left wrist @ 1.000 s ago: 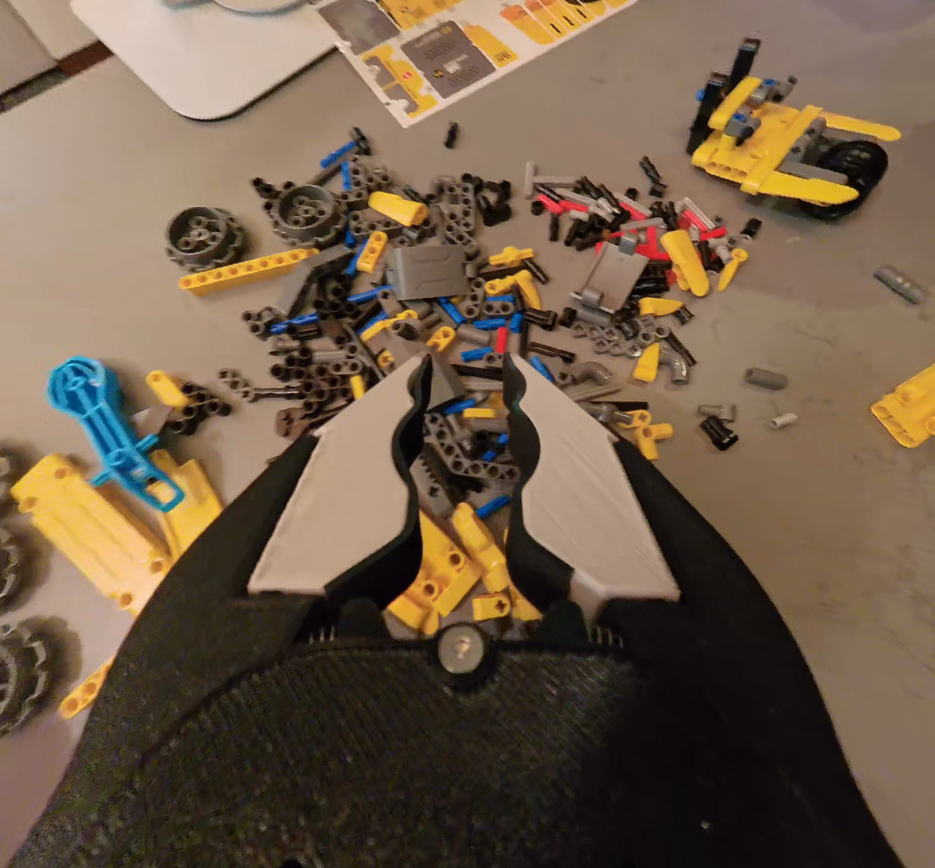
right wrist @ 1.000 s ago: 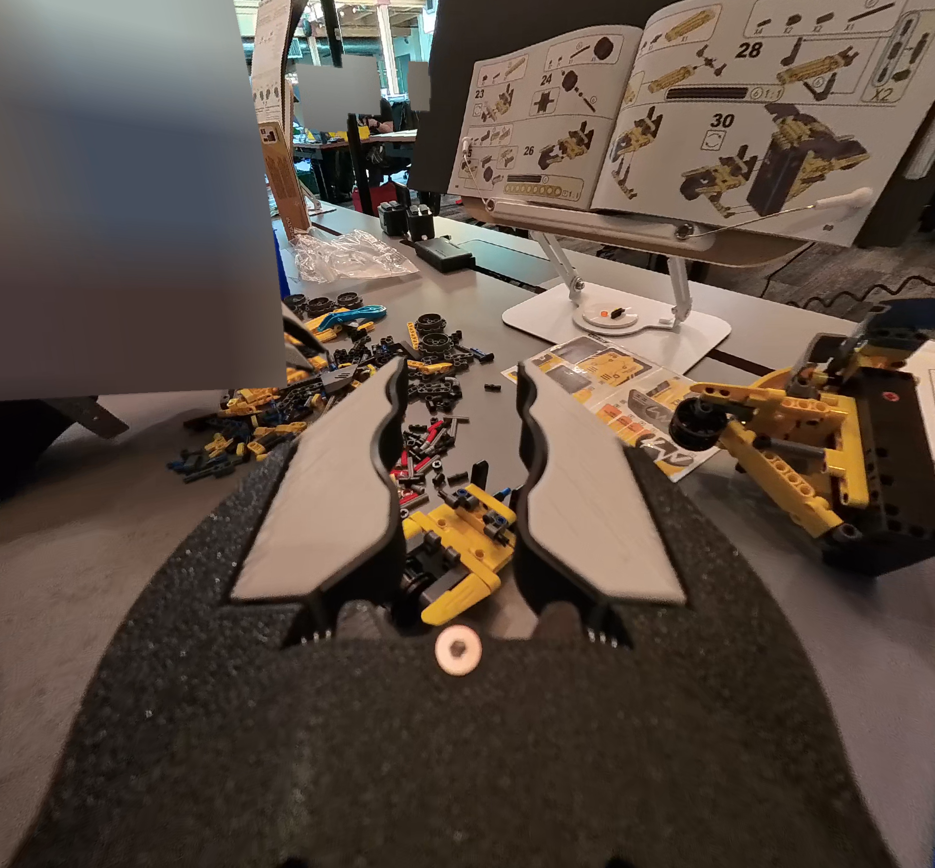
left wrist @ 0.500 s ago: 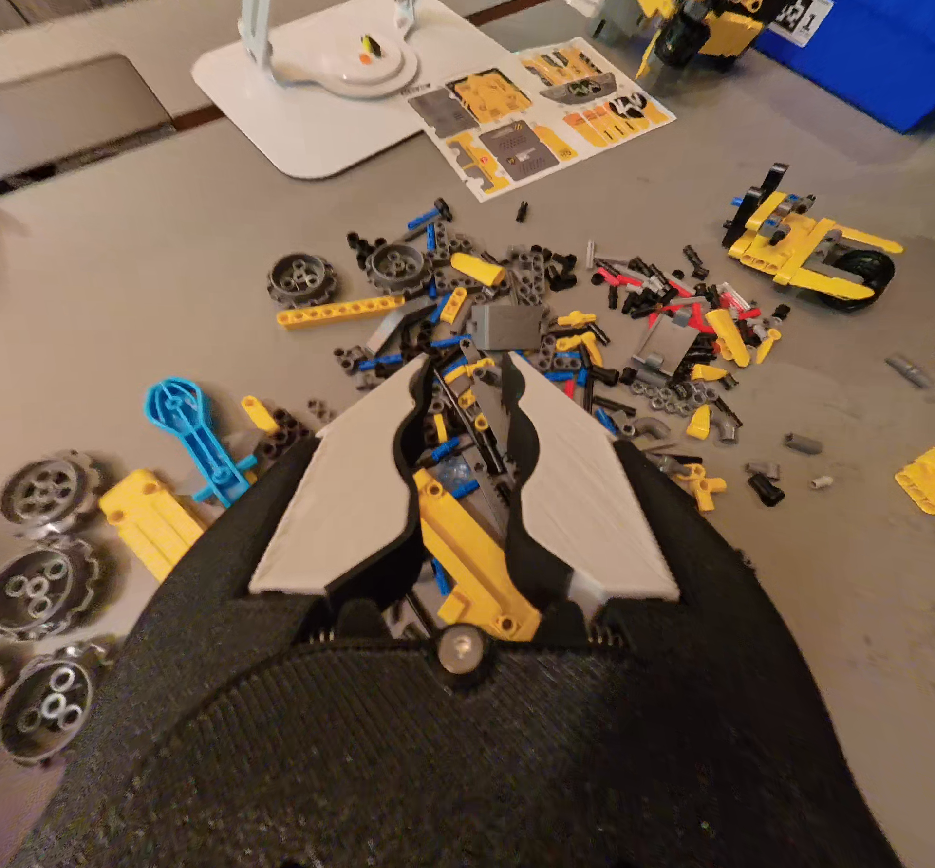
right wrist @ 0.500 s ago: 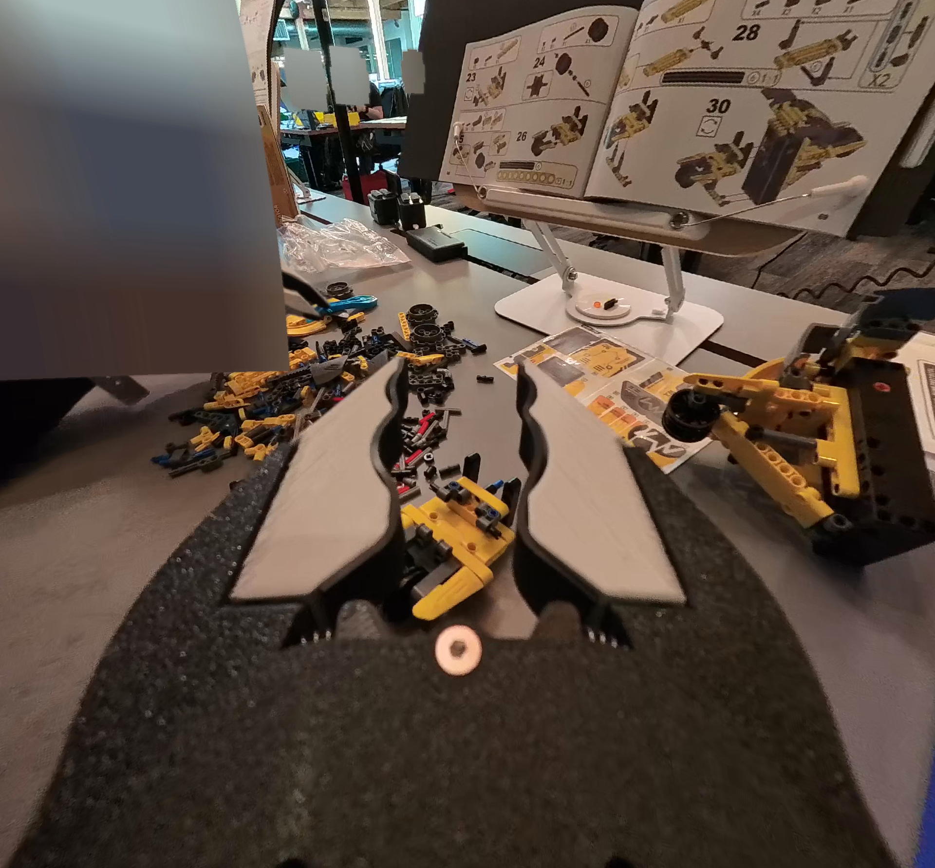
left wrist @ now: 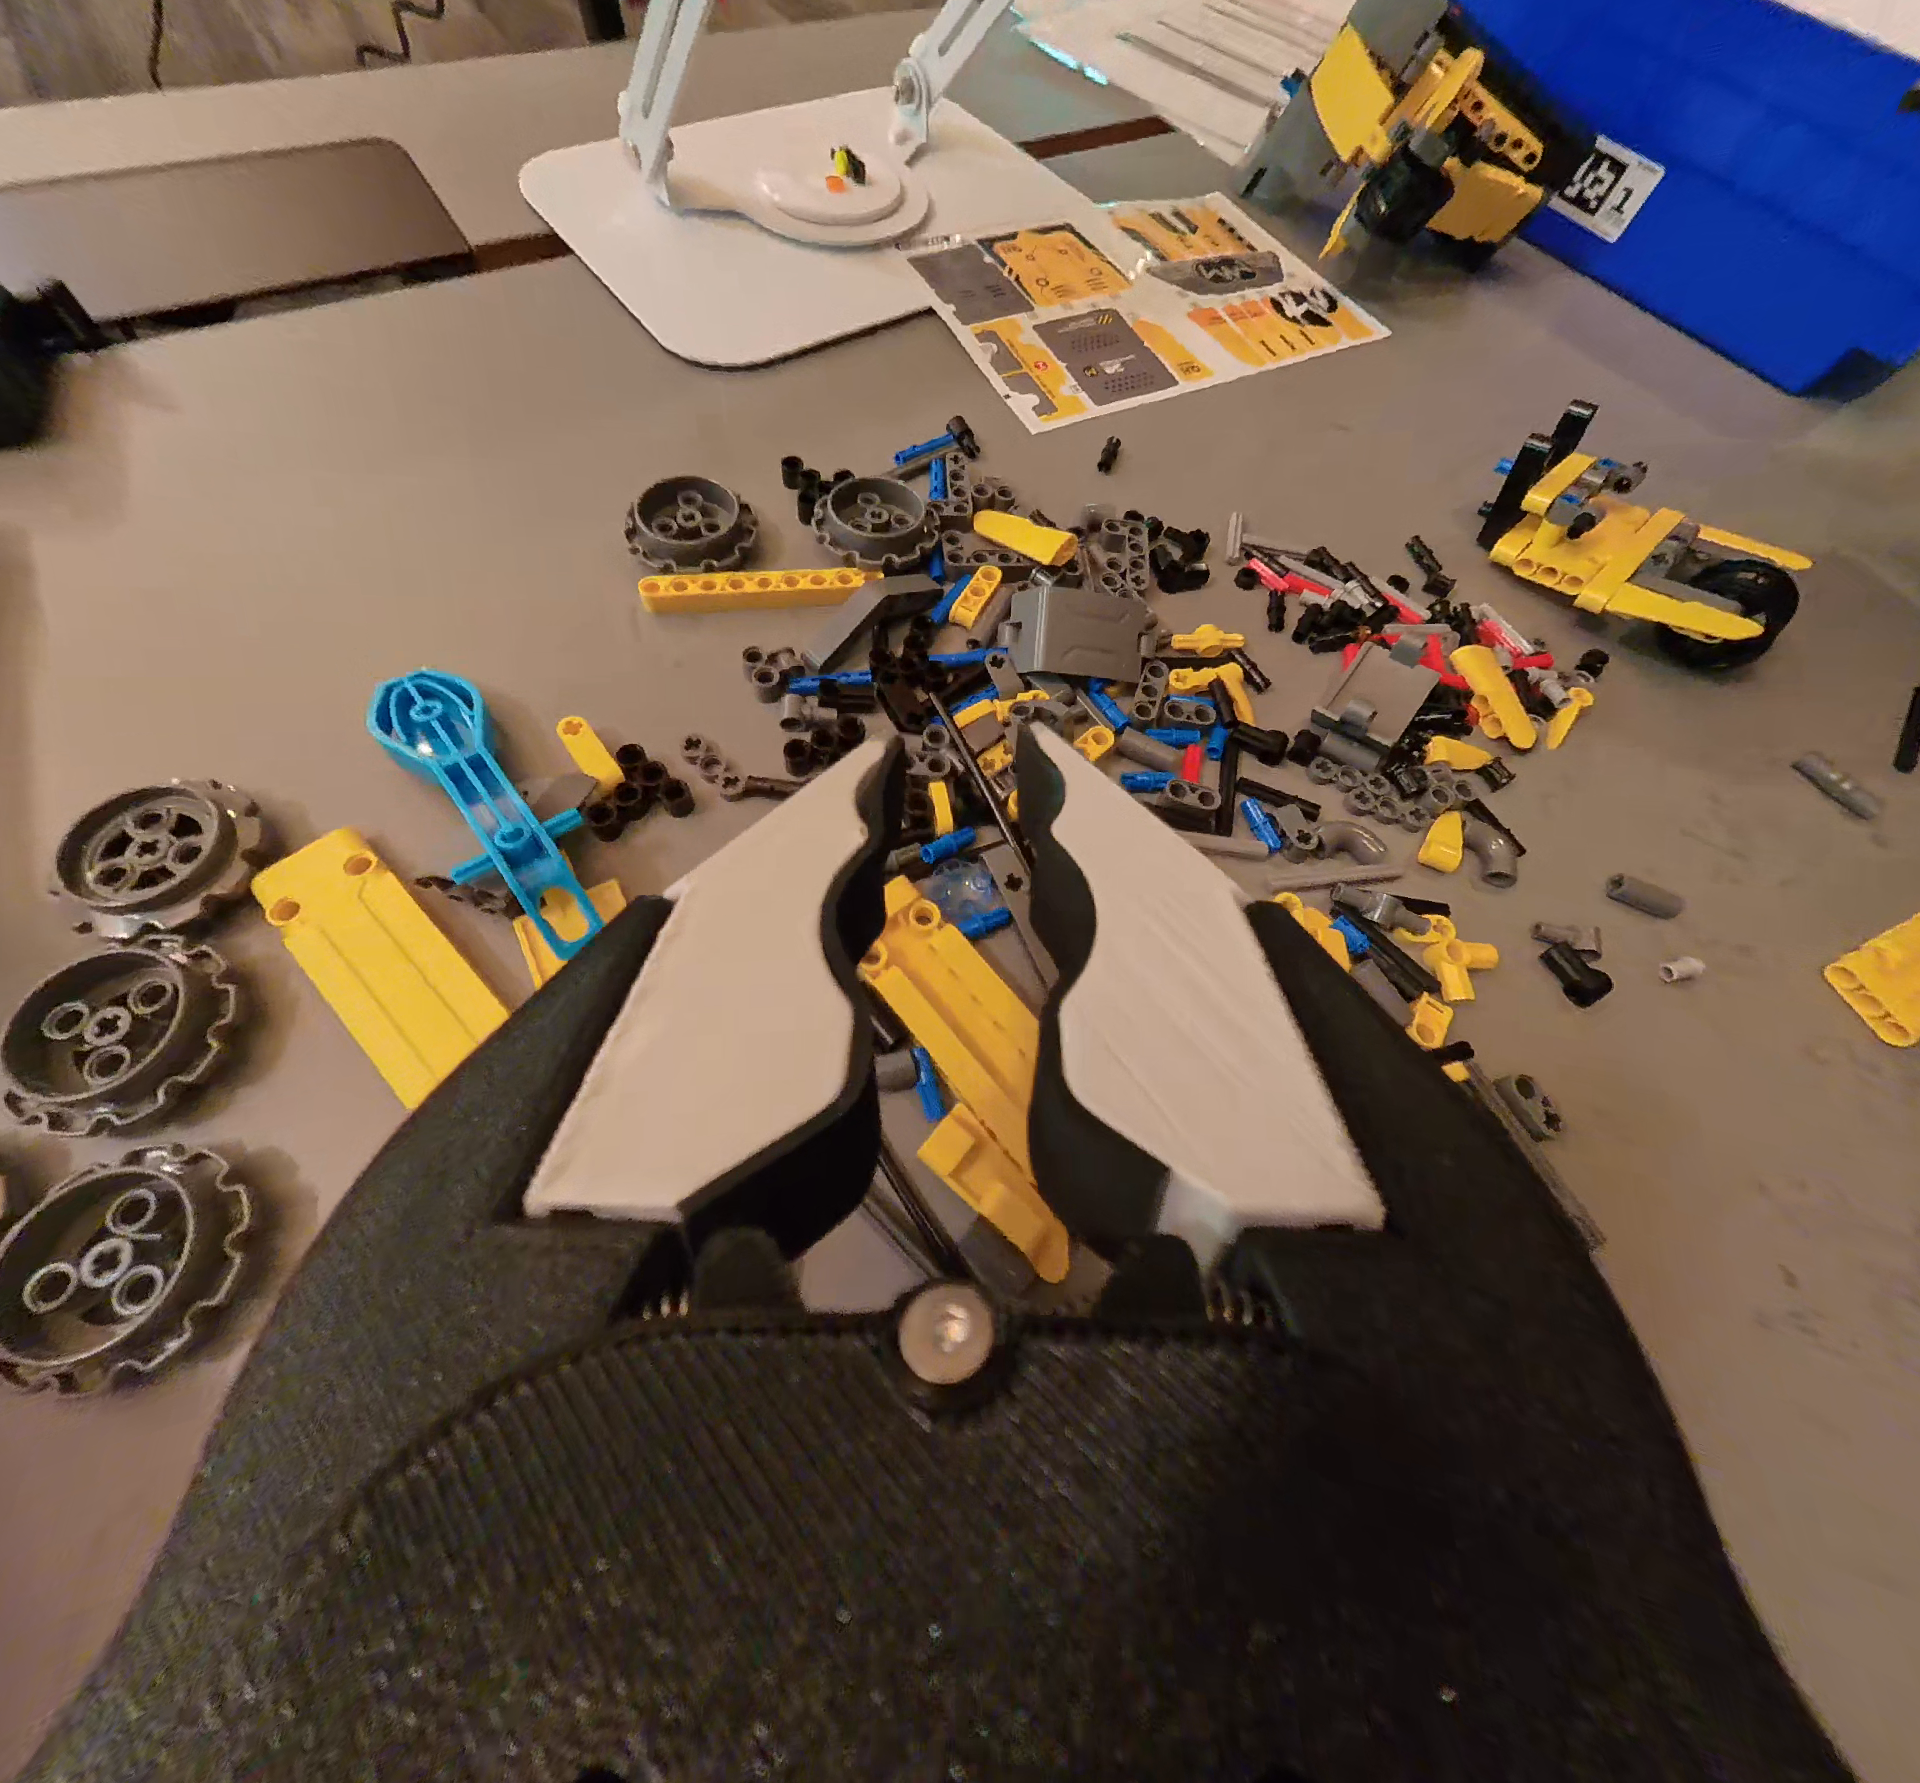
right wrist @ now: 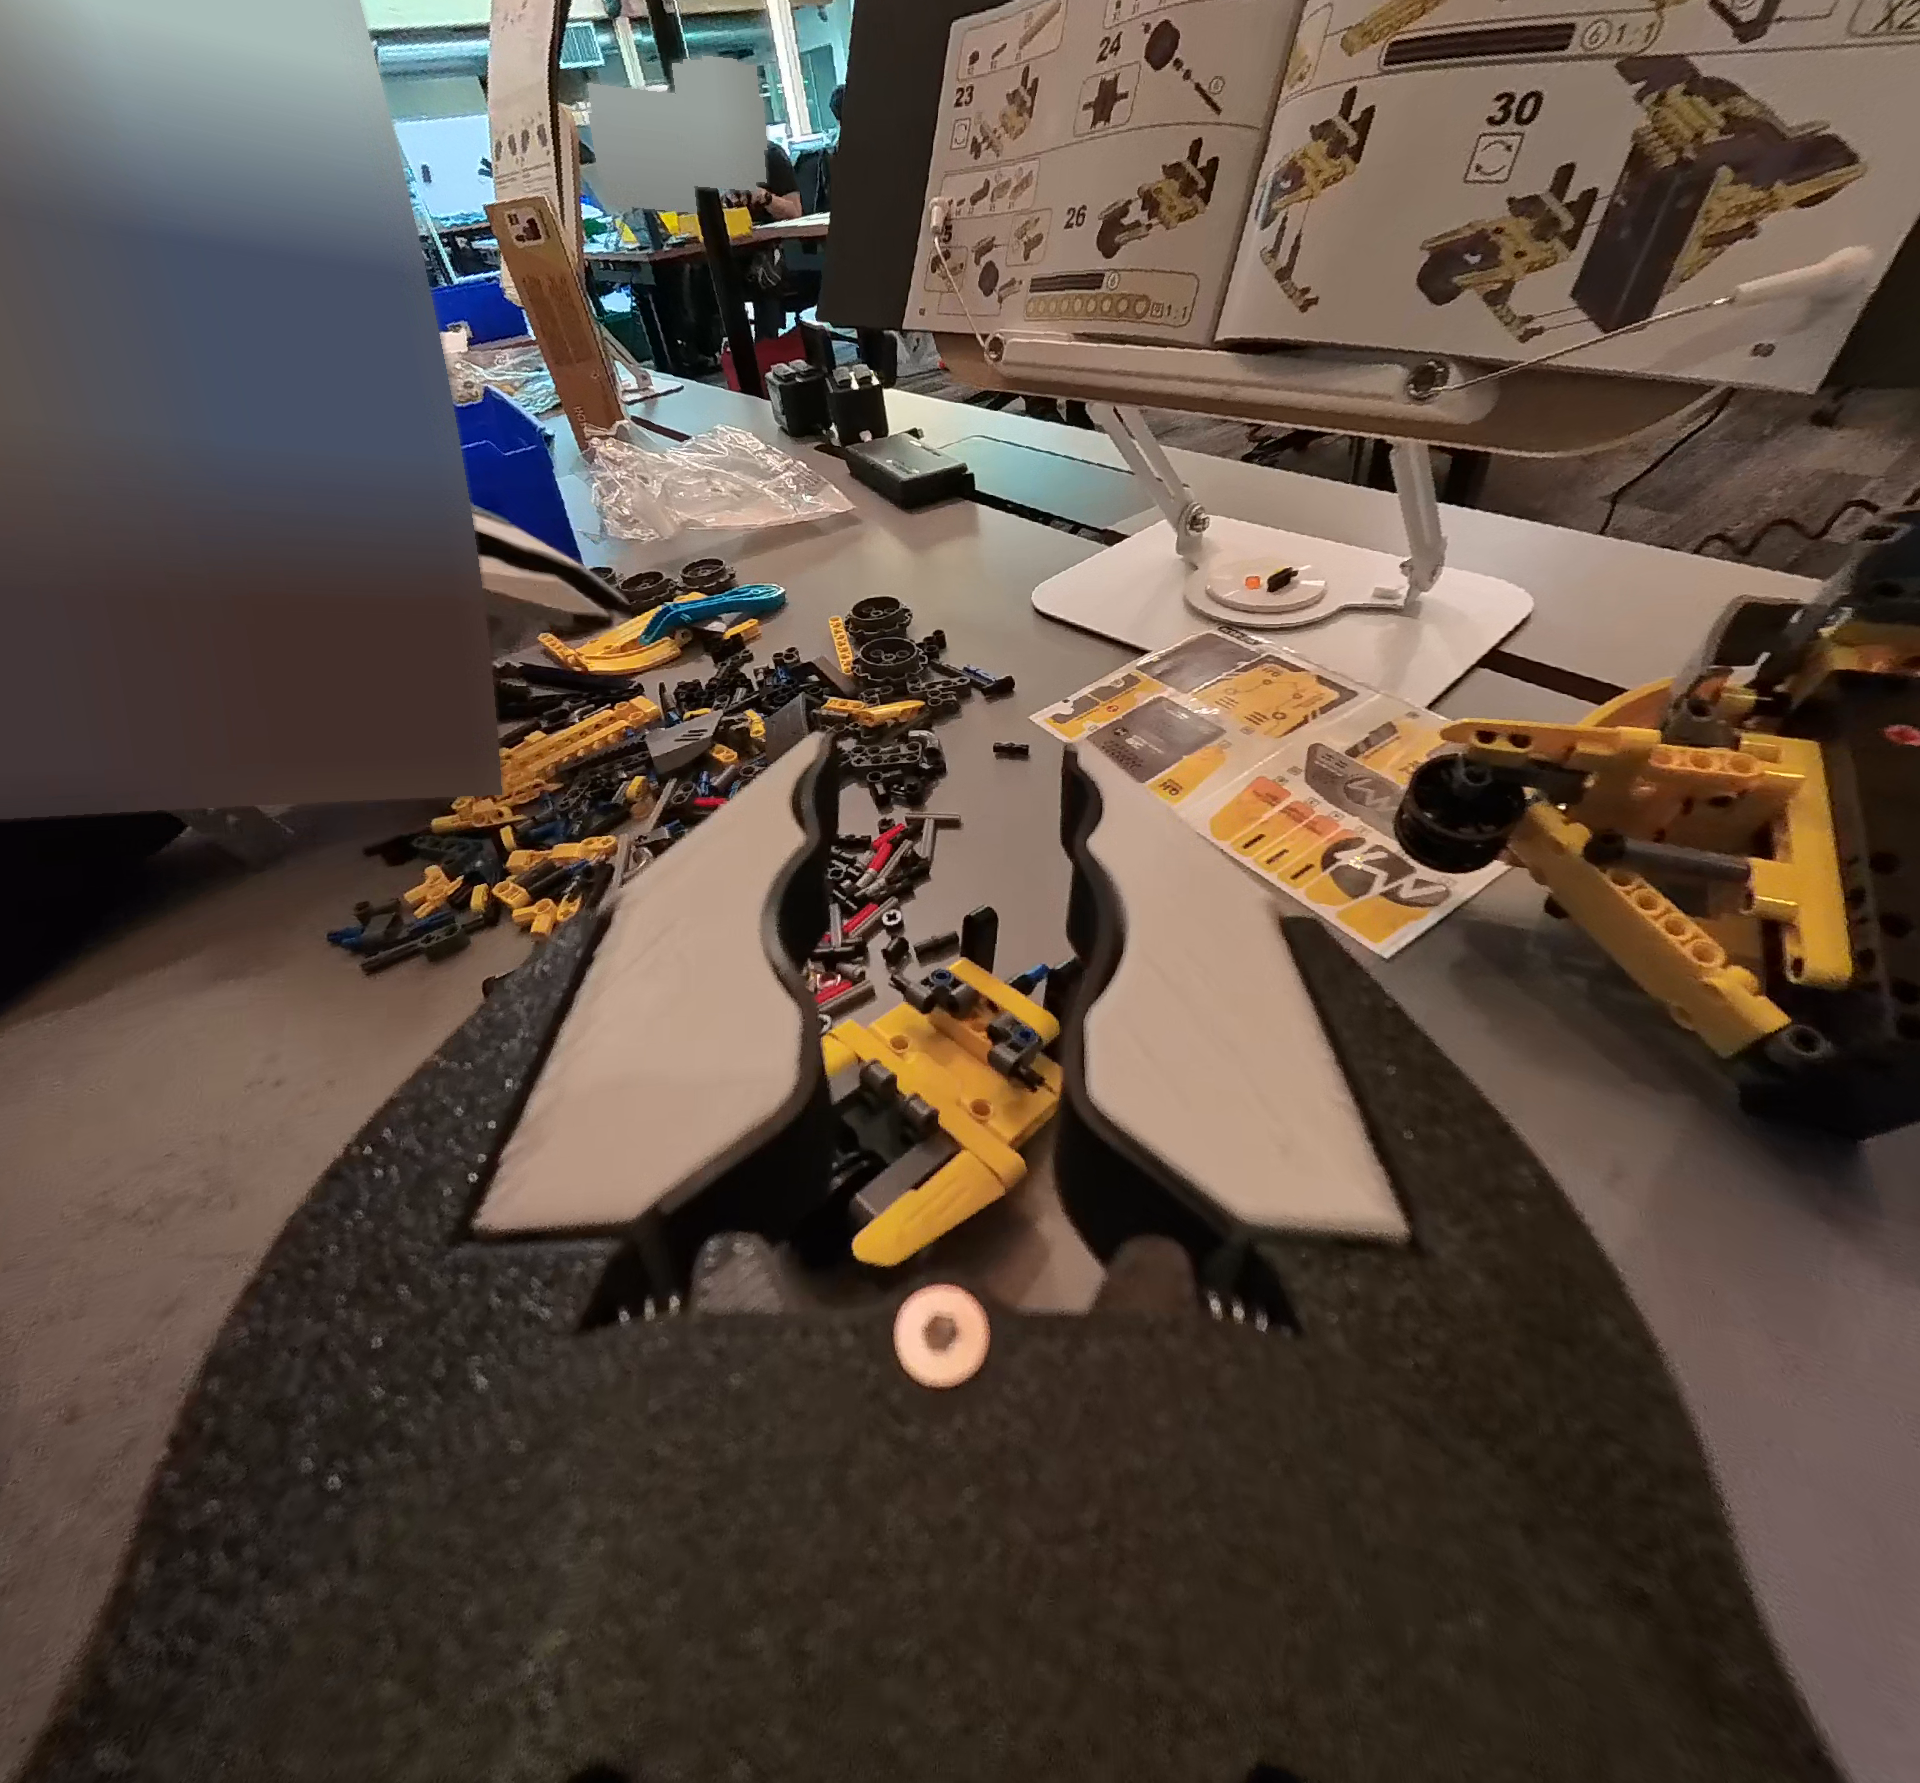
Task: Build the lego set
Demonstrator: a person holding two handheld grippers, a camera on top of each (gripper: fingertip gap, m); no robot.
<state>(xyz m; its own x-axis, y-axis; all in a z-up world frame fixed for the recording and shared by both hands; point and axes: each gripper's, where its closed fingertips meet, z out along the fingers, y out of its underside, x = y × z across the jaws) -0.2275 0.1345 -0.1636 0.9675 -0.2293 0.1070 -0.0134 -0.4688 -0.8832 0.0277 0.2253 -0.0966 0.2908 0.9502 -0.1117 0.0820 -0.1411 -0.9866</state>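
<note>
My left gripper hovers over the near edge of a pile of small loose building parts, yellow, black, grey, blue and red. Its jaws stand a narrow gap apart with nothing between the fingertips. A long yellow panel lies on the table below the gap. My right gripper is open wider. It sits just above a small yellow sub-assembly with a black wheel, which lies between the bases of its fingers. I cannot tell whether they touch. That sub-assembly also shows in the left wrist view.
A large yellow and black model stands at the right, by a blue bin. A white stand holds an open instruction booklet, with a sticker sheet before it. Grey toothed wheels and a blue lever tool lie left. Spacing between my two grippers at the tips: around 30 centimetres.
My left gripper has risen and drawn back from the pile, so more of the table's far side shows. Its jaw gap is unchanged. The right gripper has barely moved.
</note>
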